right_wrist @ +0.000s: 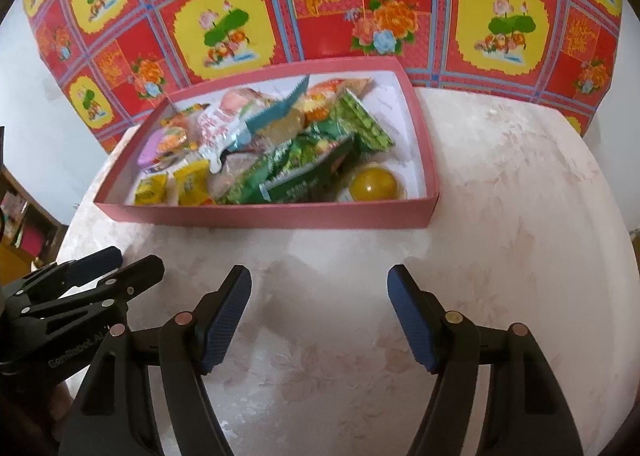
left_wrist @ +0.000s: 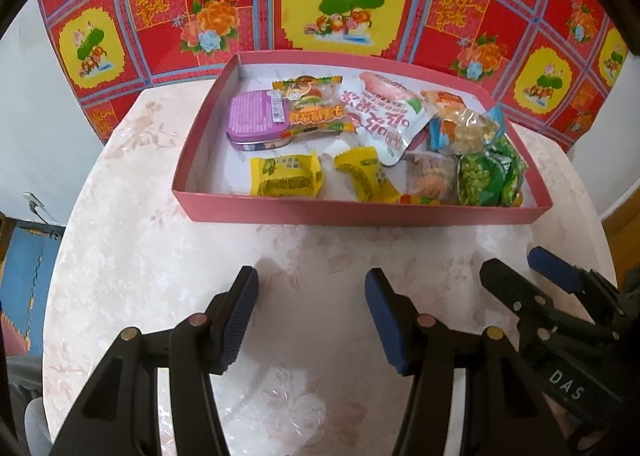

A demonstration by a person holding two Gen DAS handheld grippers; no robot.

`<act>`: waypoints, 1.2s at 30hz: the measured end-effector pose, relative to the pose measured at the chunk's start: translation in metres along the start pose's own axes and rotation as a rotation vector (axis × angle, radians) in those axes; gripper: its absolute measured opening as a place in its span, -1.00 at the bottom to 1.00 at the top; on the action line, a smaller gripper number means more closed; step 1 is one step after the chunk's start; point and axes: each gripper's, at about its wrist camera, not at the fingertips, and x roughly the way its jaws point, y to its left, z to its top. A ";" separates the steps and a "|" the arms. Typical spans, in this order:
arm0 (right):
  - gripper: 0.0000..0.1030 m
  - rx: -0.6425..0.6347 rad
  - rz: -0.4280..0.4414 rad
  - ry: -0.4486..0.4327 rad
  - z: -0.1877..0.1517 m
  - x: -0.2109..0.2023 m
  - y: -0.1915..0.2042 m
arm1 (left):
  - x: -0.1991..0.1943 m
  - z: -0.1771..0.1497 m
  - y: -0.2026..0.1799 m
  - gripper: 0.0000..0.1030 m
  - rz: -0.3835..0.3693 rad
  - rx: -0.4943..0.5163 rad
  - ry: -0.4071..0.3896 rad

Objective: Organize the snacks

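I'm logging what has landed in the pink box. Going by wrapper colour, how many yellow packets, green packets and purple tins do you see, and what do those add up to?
Yellow packets: 2
Green packets: 2, as far as the overlapping wrappers let me tell
Purple tins: 1
Total: 5 in the pink box; other wrappers there are not counted.

Yellow ball [right_wrist: 378,183] hidden in left view behind green packets [left_wrist: 490,177]; packet print unreadable; table [left_wrist: 120,256] near edge cut off.

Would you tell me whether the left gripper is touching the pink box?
Apart. The left wrist view shows bare table between the left gripper and the pink box.
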 end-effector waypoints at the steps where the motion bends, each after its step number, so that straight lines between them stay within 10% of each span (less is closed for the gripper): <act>1: 0.41 -0.003 -0.003 0.001 0.000 0.000 0.000 | 0.000 0.000 0.000 0.15 0.002 0.002 -0.002; 36: 0.41 -0.009 -0.023 -0.006 -0.001 0.000 0.003 | 0.001 -0.001 -0.002 0.20 0.006 0.005 -0.006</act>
